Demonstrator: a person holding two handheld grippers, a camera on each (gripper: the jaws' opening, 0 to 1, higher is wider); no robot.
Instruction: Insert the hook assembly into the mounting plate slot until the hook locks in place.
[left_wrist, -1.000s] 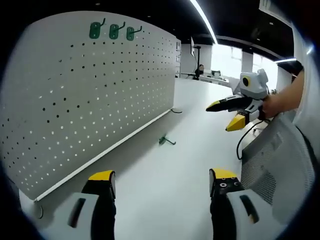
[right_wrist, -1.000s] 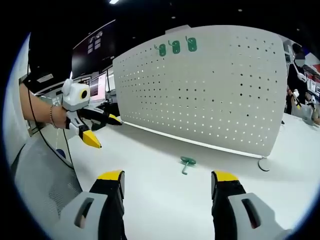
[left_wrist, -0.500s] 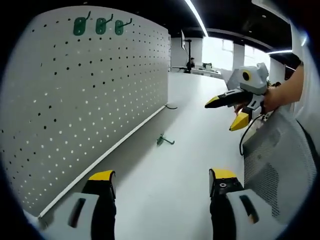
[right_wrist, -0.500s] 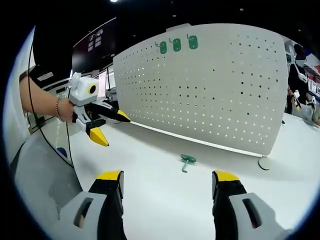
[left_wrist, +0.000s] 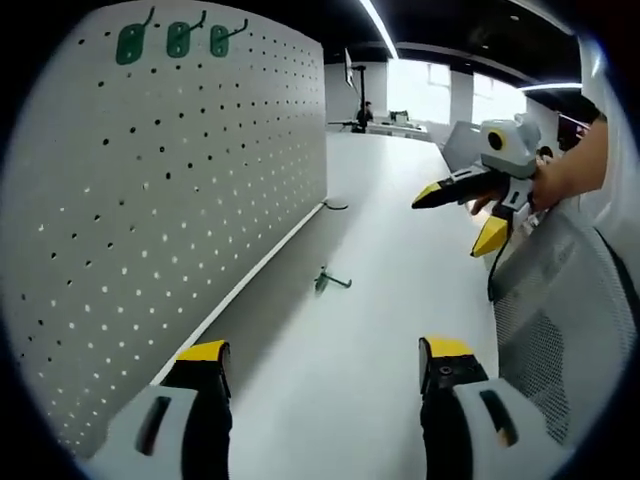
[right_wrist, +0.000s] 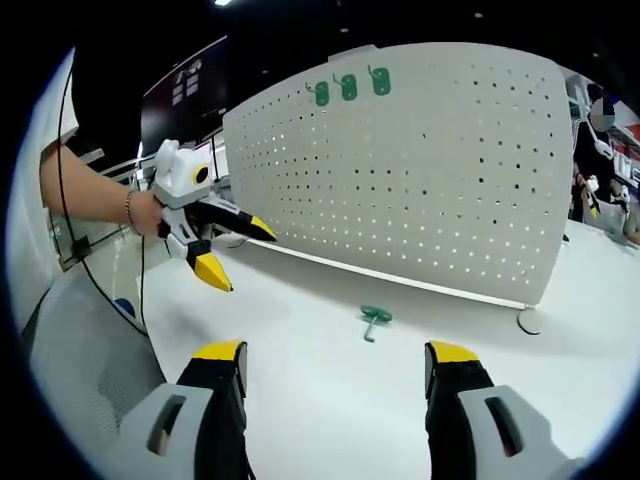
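The left gripper (right_wrist: 237, 254) is held in a hand (right_wrist: 150, 212) above the tabletop (right_wrist: 320, 390), its yellow-tipped jaws spread wide and nothing between them, a bracelet on the bare wrist. The right gripper (left_wrist: 460, 218), likewise hand-held above the tabletop, has its jaws parted and empty too.

Both views face the pegboard (left_wrist: 180, 190) from opposite sides.

Green hook (right_wrist: 374, 321) lies loose on white table before upright pegboard (right_wrist: 440, 170).
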